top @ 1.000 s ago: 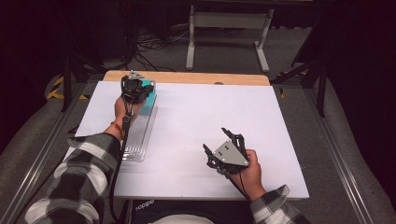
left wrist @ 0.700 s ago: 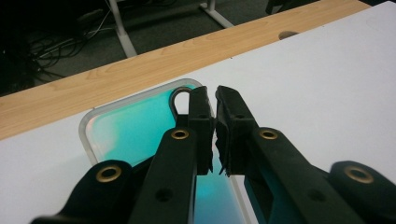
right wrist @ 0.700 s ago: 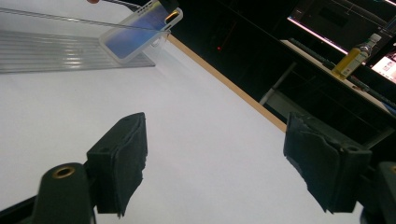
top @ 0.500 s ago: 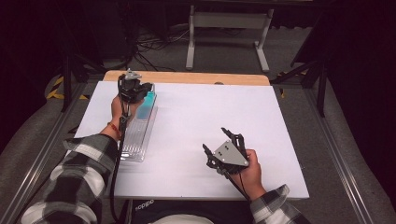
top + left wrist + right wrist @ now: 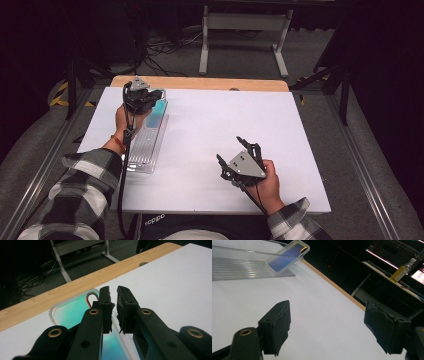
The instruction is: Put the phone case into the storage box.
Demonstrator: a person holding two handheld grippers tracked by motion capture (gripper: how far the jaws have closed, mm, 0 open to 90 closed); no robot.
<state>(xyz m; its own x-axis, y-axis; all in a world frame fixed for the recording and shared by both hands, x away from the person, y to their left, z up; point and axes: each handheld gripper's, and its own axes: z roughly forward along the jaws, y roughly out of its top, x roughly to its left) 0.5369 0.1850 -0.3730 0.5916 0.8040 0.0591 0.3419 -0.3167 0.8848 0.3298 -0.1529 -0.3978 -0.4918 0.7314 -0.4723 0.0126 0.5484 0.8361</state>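
Phone case (image 5: pixel 158 111), teal-backed, lies on the far end of the clear ridged tray (image 5: pixel 144 150) at the white table's (image 5: pixel 225 115) far left. My left gripper (image 5: pixel 113 290) hovers just above it, jaws nearly closed on nothing. My right gripper (image 5: pixel 328 306) rests well apart, spread and empty. I judge placement done, withdrawal left.

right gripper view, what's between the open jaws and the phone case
Bare white table lies between the right gripper and the phone case, which rests on the clear ribbed tray. The high view shows the same bare stretch.
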